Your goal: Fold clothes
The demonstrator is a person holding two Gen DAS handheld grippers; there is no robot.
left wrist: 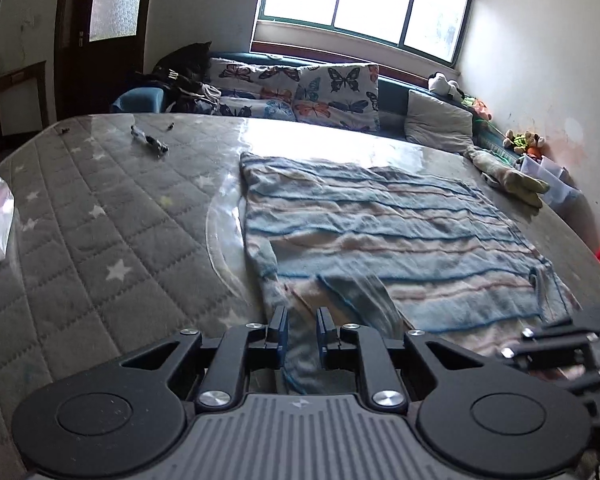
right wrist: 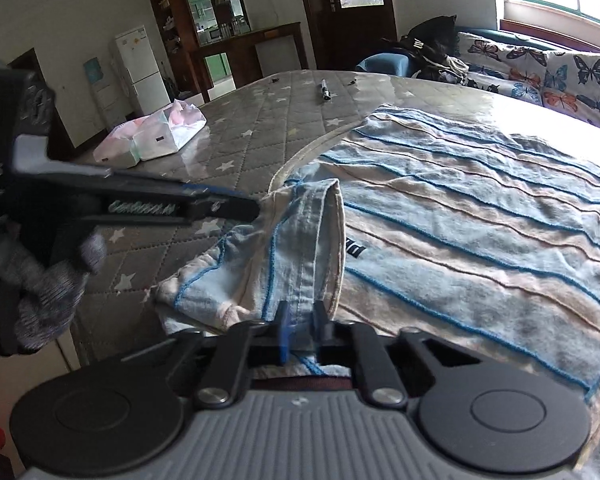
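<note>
a: left gripper (left wrist: 302, 330), jaws a little apart with the sleeve (left wrist: 300, 344) running between them. pinched or just straddled? cannot tell from either view.

b: right gripper (right wrist: 300, 330) is the same story, sleeve cloth between the fingers, narrow gap, motion blur. grip not clear either.

a: ok. shirt (left wrist: 380, 232), striped blue and pink, lies mostly flat on the mattress (left wrist: 100, 208), near edge toward us, left sleeve bunched and lifted at the near left corner.

b: step looks like the sleeve fold, my guess. to do it well: close both grippers on the sleeve edge only, one layer, lift low, carry it across the body along a stripe line, lay it flat, then smooth the wrinkles outward.

a: the two grippers sit just beside each other, so they could knock together. spread them along the sleeve first.

b: the plastic cover on the mattress looks slick, so the shirt may slide if pulled hard.

a: around: white bag (right wrist: 156, 136) on the far left of the mattress, pen (right wrist: 325, 90) near the far edge, socks (left wrist: 508, 176) at the right edge, butterfly pillows (left wrist: 300, 92) behind. all well apart from the fold path.

b: nothing lies on the shirt.
</note>
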